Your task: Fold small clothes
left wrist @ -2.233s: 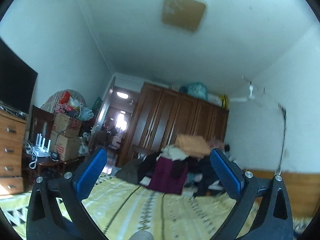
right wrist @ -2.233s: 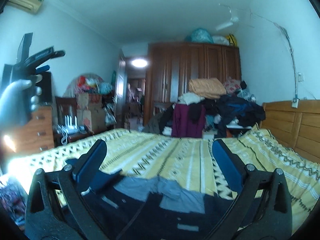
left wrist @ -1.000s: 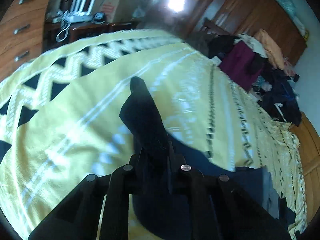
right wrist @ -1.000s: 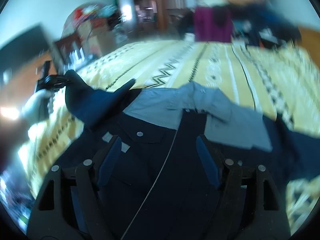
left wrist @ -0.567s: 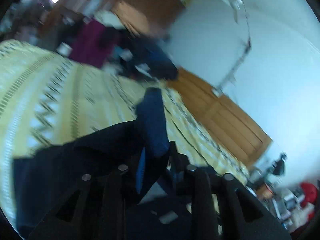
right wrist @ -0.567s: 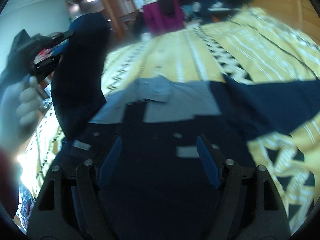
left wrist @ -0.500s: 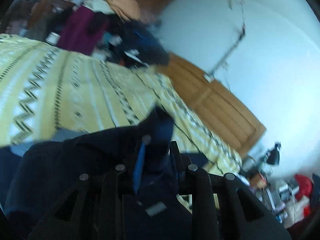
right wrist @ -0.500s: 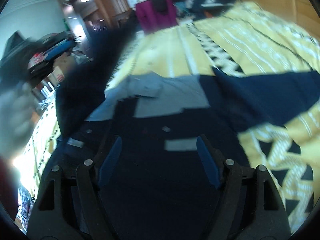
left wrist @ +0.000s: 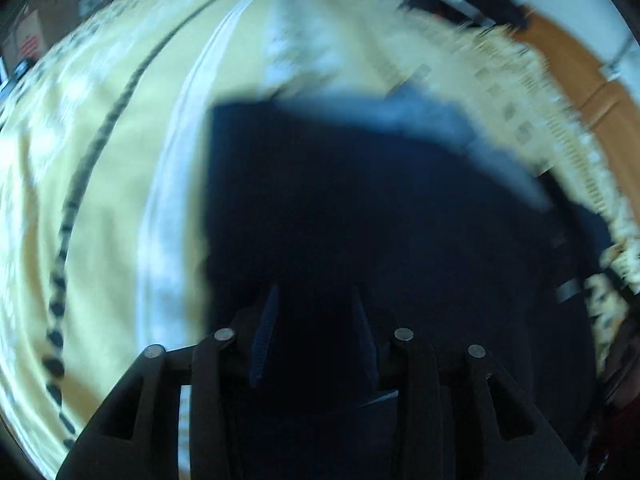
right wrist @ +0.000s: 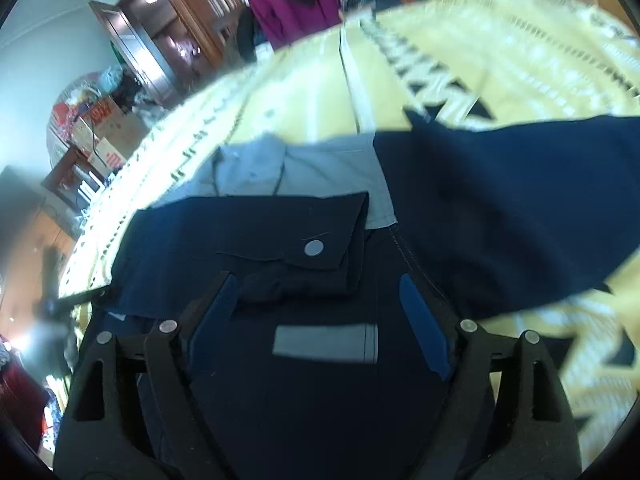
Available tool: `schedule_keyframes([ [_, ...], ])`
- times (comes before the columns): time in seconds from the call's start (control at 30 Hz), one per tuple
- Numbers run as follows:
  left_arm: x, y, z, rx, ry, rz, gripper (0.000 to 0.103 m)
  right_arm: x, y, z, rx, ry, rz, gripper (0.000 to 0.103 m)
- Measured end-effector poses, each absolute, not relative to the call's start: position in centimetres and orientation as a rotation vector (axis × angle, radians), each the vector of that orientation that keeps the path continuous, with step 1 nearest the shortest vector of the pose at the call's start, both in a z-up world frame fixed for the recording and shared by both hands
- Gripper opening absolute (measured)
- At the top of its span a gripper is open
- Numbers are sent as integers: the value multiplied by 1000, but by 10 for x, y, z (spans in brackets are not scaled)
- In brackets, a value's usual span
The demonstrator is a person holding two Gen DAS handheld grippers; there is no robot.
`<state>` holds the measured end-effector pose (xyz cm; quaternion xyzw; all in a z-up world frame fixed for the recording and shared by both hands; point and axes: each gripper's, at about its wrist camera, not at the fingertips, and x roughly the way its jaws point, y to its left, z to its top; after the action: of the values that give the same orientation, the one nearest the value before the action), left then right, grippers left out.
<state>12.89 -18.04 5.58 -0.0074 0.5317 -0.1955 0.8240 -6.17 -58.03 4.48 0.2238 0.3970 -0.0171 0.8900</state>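
Jacket [right wrist: 280, 248] is lying flat on the bedspread [right wrist: 312, 92], directly under both grippers. Left gripper [left wrist: 314, 320] is hovering partly open, holding nothing, over a sleeve folded across the chest. Right gripper [right wrist: 320, 308] is wide open, empty. Right sleeve [right wrist: 520, 200] is stretching rightward, long axis crosswise, nearer the right gripper; likely next fold. The blurred left view is missing the collar [right wrist: 288, 168] and pocket snap [right wrist: 313, 247].
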Motion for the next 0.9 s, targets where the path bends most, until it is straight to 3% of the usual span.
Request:
schedule_keyframes([
  [0.13,85,-112,76,-94,1087,-368,10,-50,-589,27,496,865,-33,82],
  [0.23,57,-54,87,-99,1071,-179,33,-61,-588,21,515,867,-27,82],
  [0.33,25,-20,105,-123,1044,-129,32,-75,-585,16,535,876,-21,82],
  [0.4,6,-27,123,-79,1006,-195,33,-83,-583,14,533,874,-23,82],
  [0.47,-6,-42,133,-5,993,-277,42,-91,-583,14,537,873,-24,82],
  [0.53,-13,-64,141,48,992,-310,41,-91,-582,16,536,873,-25,82],
  [0.73,-20,-98,194,-47,840,-462,47,-117,-613,38,591,808,-60,82],
  [0.8,-5,-103,189,-46,880,-470,48,-130,-644,47,651,768,-118,82],
  [0.9,30,-137,133,-16,1064,-366,45,-158,-711,64,732,693,-260,82],
])
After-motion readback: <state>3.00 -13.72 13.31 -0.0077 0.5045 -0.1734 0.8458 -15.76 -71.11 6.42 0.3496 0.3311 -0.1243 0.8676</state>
